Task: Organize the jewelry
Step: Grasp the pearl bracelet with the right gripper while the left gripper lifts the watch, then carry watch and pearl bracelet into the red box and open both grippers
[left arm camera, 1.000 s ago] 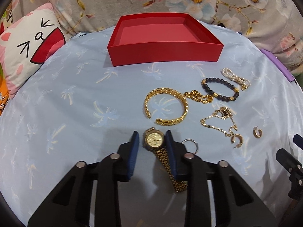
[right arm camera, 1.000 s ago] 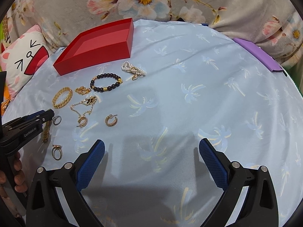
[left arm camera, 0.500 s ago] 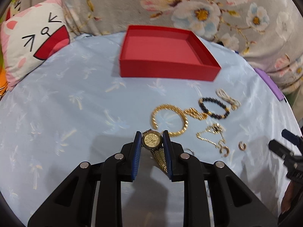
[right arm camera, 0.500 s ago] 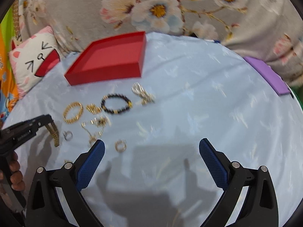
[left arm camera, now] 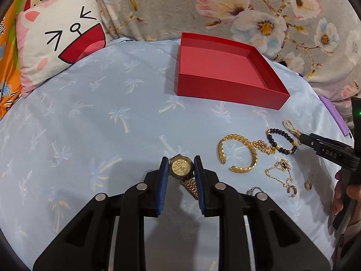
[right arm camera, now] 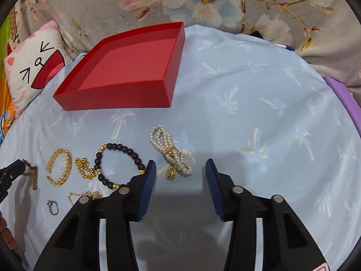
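Note:
My left gripper (left arm camera: 181, 166) is shut on a gold watch (left arm camera: 181, 167), held above the blue cloth with its band hanging down. The empty red box (left arm camera: 227, 90) lies ahead and to the right. My right gripper (right arm camera: 180, 169) is open and empty, just above a pearl bracelet (right arm camera: 169, 152) that lies between and ahead of its fingers. A black bead bracelet (right arm camera: 117, 164), a gold bangle (right arm camera: 59, 167) and a gold chain (right arm camera: 84, 169) lie to its left. The red box (right arm camera: 126, 99) is further back on the left.
A silver ring (right arm camera: 53, 206) and gold earrings (left arm camera: 292, 189) lie near the front. A cat-face pillow (left arm camera: 61, 43) sits at the back left. A purple item (right arm camera: 345, 97) lies at the right edge of the cloth. Floral fabric rises behind.
My left gripper closed on the watch, lifted it and moved left. My right gripper moved forward over the pearl bracelet and its fingers narrowed.

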A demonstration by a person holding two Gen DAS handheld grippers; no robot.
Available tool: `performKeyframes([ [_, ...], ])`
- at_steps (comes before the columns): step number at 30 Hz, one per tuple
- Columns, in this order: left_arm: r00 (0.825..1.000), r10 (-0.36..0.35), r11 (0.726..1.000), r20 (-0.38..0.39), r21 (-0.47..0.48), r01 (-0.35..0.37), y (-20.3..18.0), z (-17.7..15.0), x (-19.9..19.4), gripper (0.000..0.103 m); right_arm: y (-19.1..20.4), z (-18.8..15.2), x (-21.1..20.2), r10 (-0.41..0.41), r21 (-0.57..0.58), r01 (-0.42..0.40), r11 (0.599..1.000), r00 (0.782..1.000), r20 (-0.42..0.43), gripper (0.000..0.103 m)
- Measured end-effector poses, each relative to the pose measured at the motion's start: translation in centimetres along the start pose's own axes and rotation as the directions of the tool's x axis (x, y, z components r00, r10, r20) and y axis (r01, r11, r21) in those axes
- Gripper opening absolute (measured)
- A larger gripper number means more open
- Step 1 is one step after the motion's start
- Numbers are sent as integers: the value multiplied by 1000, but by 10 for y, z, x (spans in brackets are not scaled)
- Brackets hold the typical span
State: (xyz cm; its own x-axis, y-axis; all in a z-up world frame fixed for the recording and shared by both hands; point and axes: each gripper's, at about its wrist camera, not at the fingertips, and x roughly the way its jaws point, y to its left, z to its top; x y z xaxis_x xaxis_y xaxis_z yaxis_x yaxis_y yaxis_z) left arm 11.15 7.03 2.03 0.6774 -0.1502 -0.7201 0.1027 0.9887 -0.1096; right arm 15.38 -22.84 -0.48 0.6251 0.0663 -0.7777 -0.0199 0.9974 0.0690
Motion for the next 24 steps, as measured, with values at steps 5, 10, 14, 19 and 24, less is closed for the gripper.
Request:
performKeyframes([
  [5, 1000, -8, 1000, -21, -6, 8, 2, -1, 5, 22, 4, 1, 9, 7, -27, -7, 1000, 1000, 0, 26],
  [10, 999, -12, 1000, -32, 1, 12, 0, -2, 9, 22, 3, 1, 10, 26, -27, -25, 999, 1000, 9, 12],
  [14, 999, -23, 1000, -41, 2, 23, 0, -1, 10, 22, 2, -1, 6, 31, -23, -30, 999, 999, 19, 11],
  [19, 999, -50, 997, -20, 50, 51, -5, 18, 0, 22, 9, 9, -25, 76, -30, -74, 997, 995, 68, 11],
  [24, 993, -115, 988, 23, 109, 111, -15, 69, -11, 22, 25, 51, -57, 117, -65, -109, 992, 984, 138, 11],
])
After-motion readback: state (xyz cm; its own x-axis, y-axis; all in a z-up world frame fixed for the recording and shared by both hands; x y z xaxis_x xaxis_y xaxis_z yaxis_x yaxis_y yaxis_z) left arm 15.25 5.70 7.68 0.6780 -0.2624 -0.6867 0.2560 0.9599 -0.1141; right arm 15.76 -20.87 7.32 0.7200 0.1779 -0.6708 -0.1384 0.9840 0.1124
